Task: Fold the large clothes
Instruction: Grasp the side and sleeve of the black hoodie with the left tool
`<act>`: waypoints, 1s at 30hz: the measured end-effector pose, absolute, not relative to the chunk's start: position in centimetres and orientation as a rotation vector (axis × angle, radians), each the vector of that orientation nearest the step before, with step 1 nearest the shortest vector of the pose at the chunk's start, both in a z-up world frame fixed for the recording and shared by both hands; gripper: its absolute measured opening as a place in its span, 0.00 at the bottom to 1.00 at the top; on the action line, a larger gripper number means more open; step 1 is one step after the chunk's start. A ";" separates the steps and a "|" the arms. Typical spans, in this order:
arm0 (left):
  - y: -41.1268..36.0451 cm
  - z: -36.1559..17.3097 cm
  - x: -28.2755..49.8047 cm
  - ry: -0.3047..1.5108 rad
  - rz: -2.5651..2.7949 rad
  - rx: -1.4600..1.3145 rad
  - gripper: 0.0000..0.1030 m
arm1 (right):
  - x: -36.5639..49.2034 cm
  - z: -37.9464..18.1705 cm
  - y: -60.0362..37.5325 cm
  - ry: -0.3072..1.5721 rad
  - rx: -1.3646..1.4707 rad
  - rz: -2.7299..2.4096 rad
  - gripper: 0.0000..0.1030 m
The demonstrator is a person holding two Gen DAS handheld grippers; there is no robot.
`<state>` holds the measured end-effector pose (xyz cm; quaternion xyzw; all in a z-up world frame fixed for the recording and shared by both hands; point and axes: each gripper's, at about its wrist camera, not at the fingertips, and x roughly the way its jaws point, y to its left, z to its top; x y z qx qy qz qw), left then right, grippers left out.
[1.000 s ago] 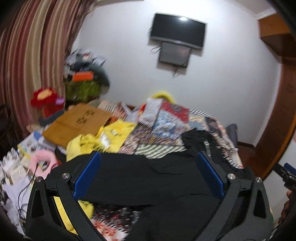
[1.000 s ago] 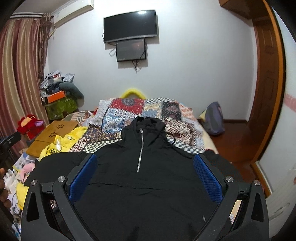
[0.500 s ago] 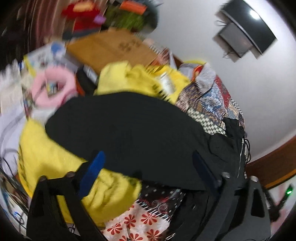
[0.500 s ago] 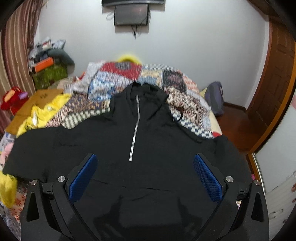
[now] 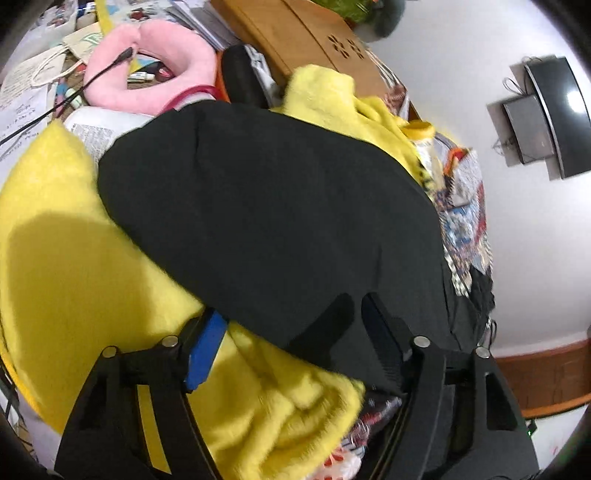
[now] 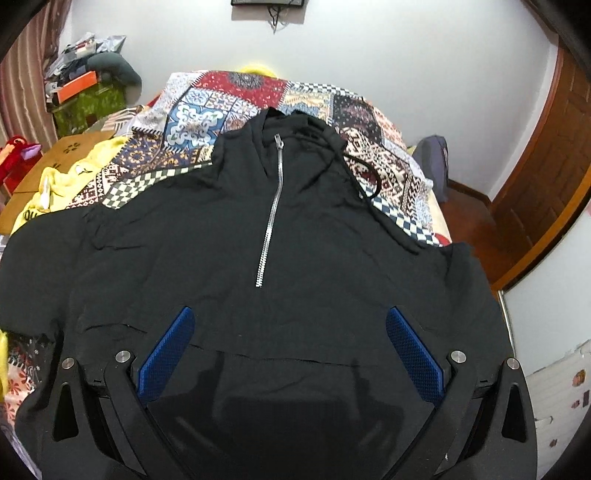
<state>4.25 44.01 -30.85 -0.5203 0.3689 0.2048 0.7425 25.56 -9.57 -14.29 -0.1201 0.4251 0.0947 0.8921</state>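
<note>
A black hoodie [image 6: 295,236] with a silver half zipper [image 6: 271,210] lies spread front-up on the bed, hood toward the far wall. My right gripper [image 6: 288,328] is open and hovers over the hoodie's front pocket, holding nothing. In the left wrist view the hoodie's left sleeve [image 5: 266,206] lies across a yellow garment [image 5: 85,280]. My left gripper [image 5: 291,332] is open low over the sleeve's near edge, its jaws on either side of it.
A patchwork quilt [image 6: 229,107] covers the bed. A pink neck pillow [image 5: 155,70], papers and a cardboard box [image 5: 295,33] clutter the left side. A yellow shirt [image 6: 70,181] lies at the bed's left edge. A wooden door [image 6: 546,173] stands right.
My left gripper has swung left and dropped down to the sleeve over the yellow garment. My right gripper has tilted down and come closer over the hoodie's body.
</note>
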 end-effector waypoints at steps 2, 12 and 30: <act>44.5 -31.0 4.6 0.806 0.473 -1.126 0.70 | 25.7 -14.4 -9.6 0.893 -0.242 0.193 1.00; 44.4 -29.1 6.3 0.845 0.654 -0.886 0.35 | 25.2 -13.1 -9.9 0.870 -0.249 0.185 1.00; 34.7 -9.1 15.9 0.592 0.484 -0.428 0.07 | 25.3 -10.8 -13.6 0.804 -0.175 0.222 1.00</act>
